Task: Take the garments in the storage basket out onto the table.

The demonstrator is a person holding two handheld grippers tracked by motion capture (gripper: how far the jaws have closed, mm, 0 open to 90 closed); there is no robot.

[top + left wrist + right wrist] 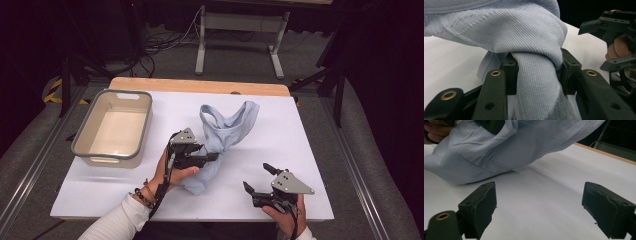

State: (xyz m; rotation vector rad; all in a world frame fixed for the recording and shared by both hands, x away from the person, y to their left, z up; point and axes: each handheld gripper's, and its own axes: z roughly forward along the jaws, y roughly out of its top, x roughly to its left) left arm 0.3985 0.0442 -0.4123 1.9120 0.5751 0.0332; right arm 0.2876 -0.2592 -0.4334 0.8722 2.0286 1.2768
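Observation:
A light blue ribbed garment (227, 127) lies bunched and twisted across the middle of the white table. My left gripper (212, 157) is shut on a gathered band of that garment (536, 75), which runs between its two jaws and drapes over them. My right gripper (257, 177) stands open near the table's front right, its jaws wide apart with bare tabletop between them (539, 205). In the right gripper view the garment (506, 150) hangs ahead and to the left, clear of the jaws. The right gripper (616, 40) shows at the right edge of the left gripper view.
A grey-rimmed beige bin (114, 127) sits at the table's left, with nothing in it. The white table cover (295, 145) ends at a wooden strip (200, 85) at the back. Table legs and cables stand on the floor beyond.

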